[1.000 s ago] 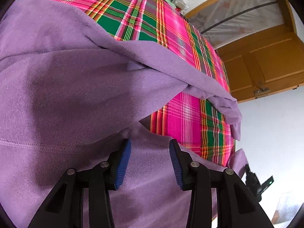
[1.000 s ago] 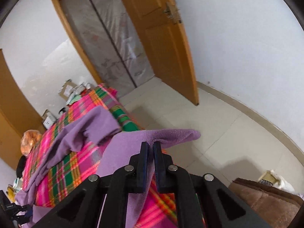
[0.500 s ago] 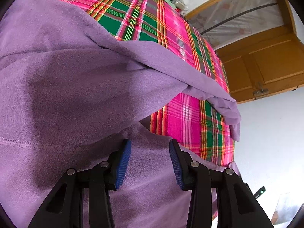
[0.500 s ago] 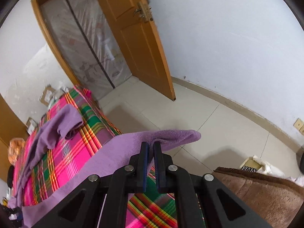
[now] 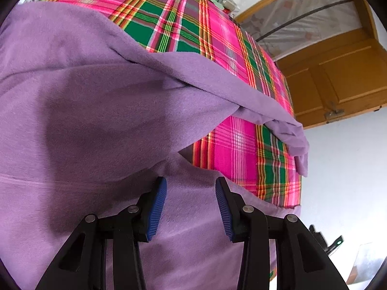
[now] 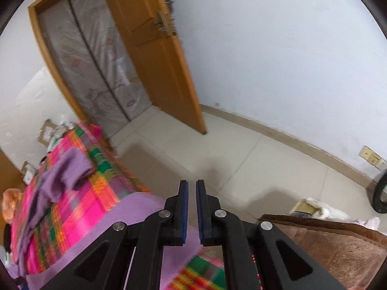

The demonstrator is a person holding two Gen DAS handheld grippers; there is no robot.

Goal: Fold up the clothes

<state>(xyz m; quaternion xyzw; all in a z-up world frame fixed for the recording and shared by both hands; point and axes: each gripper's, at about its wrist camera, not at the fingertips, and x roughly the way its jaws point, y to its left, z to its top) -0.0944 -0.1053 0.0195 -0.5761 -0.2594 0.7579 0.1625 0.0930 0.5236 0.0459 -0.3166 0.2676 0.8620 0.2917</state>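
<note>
Garment (image 5: 101,111): purple fleece spread over my plaid-covered bed (image 5: 183,24), sleeve trailing toward 2 o'clock. Left tool (image 5: 191,205) half open above it, gripping nothing. Right tool (image 6: 192,211) nearly closed, empty.

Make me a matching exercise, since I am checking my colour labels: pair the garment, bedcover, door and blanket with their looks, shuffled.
Things:
1. garment
2. bedcover
3. door
4. blanket

Looks:
A. fuzzy brown
B. plain purple
C. orange-brown wood
D. pink and green plaid

Pairs: 1-B, 2-D, 3-C, 4-A
</note>
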